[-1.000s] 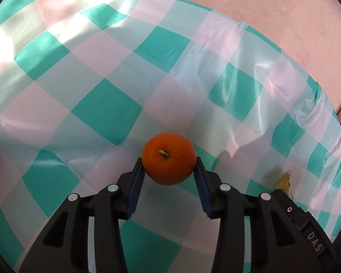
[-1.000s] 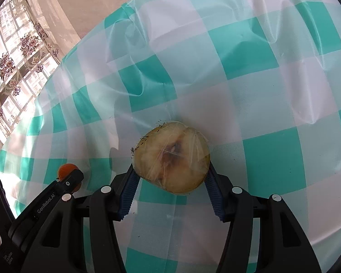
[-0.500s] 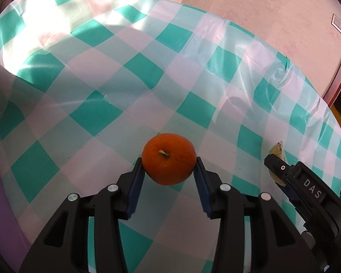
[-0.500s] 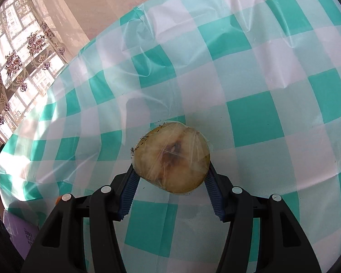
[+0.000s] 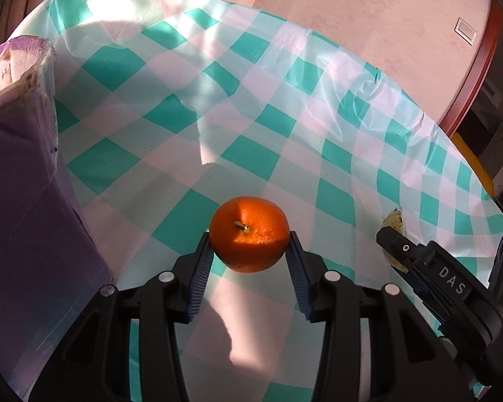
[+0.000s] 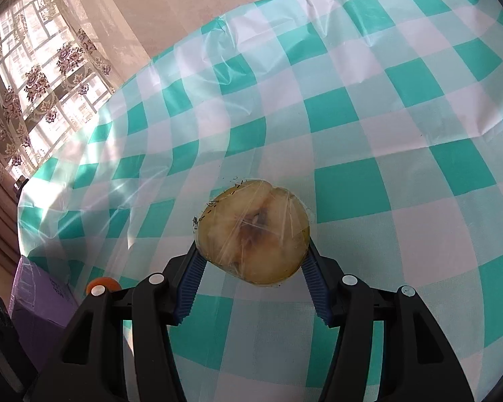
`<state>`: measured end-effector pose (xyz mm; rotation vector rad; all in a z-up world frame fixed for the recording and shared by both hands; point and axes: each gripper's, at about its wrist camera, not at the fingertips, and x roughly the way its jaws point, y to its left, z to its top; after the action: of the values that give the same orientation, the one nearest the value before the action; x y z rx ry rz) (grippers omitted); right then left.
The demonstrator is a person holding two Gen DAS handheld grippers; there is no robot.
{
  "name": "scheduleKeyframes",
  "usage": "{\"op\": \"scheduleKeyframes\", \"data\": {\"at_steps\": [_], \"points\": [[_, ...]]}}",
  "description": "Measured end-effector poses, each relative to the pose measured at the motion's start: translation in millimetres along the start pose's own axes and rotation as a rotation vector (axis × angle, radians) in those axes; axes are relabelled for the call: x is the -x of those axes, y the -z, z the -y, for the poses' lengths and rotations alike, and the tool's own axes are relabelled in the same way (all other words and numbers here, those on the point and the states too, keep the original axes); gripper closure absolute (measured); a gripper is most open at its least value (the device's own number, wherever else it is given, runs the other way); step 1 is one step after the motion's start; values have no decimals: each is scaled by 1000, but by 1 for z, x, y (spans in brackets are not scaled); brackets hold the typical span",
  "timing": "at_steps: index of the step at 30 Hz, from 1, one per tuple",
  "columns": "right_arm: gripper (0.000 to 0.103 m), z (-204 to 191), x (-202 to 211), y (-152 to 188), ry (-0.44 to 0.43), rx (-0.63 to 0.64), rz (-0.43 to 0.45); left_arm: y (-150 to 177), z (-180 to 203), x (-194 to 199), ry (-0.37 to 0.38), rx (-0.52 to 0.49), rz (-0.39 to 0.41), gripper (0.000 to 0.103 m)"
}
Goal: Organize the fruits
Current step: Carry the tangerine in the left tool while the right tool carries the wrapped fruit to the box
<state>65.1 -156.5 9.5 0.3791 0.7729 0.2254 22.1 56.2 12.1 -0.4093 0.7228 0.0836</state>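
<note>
My left gripper [image 5: 249,251] is shut on an orange [image 5: 249,233], held stem side up above the green-and-white checked tablecloth [image 5: 285,127]. My right gripper [image 6: 253,249] is shut on a halved, browned pear wrapped in cling film [image 6: 253,231], its cut face toward the camera. In the left wrist view the right gripper's black body [image 5: 452,288] comes in at the lower right with a sliver of the wrapped pear [image 5: 394,226] at its tip. In the right wrist view a bit of the orange [image 6: 104,283] shows at the lower left.
A purple box [image 5: 23,184] lined with clear plastic stands at the left of the left wrist view, and its corner [image 6: 40,298] shows at the lower left of the right wrist view. Beyond the table lie a pink floor, a curtained window [image 6: 33,83] and a wooden door frame [image 5: 476,63].
Both grippers have moved back across the table with their fruit, so more cloth shows ahead. The purple box has come into view at the left in both views.
</note>
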Motion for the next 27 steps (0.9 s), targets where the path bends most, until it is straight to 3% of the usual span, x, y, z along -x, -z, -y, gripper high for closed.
{"op": "scheduleKeyframes", "data": {"at_steps": [18,27], "points": [[47,-4,51,56,-12,68,-21,42,-27,61,57,-54,31,59],[47,-14,76,77,-44,117,15,58,-30,91,56,-101,115,59]]}}
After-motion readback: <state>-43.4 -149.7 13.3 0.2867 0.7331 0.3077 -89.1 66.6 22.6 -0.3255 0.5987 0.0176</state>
